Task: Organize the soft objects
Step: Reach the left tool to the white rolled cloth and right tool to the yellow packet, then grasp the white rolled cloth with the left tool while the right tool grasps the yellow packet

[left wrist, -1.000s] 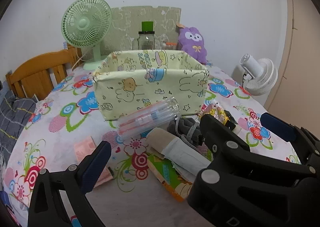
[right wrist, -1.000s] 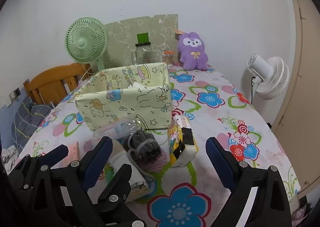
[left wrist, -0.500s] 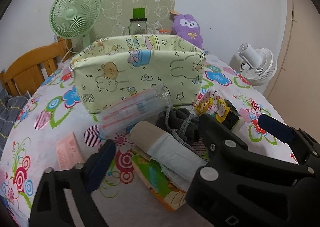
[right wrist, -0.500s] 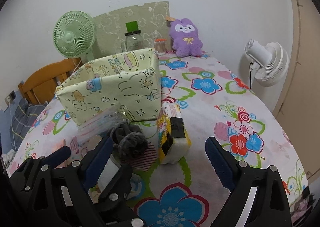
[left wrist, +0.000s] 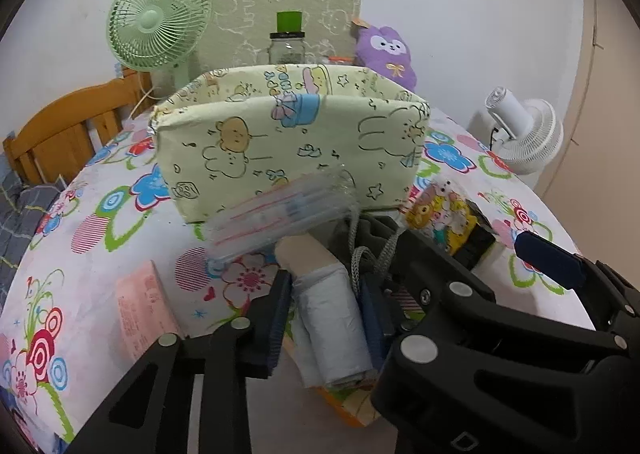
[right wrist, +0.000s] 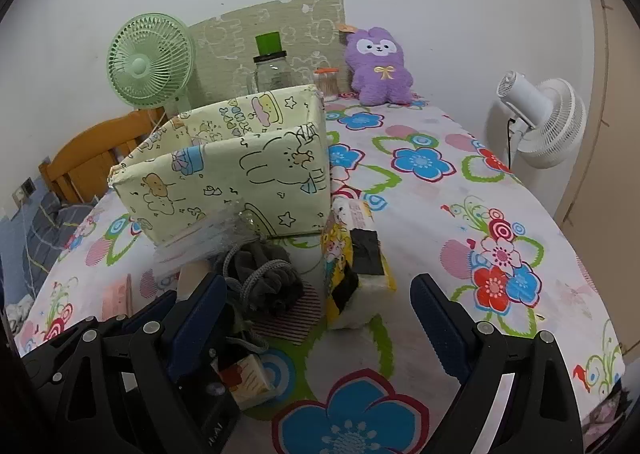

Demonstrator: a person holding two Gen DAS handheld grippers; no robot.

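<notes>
**Left jaws closing on the roll**

The left gripper [left wrist: 326,304] angles down at the table, its jaws closing on a pale grey-white roll [left wrist: 334,316] (cardboard core showing at the far end); both pads touch its sides. The right gripper [right wrist: 318,304] tilts down too, jaws wide and empty, above the yellow tissue pack [right wrist: 356,274]. The roll lies before the fabric bin [left wrist: 288,150]. The bin's inside is hidden, and the left gripper's body cuts off the roll's near end.

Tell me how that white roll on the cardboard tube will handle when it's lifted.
The white roll, between the closing left gripper jaws, looks soft and thinly layered, so probably light and squashy. Its cardboard core probably stiffens it. Its round shape may roll if released.
</notes>
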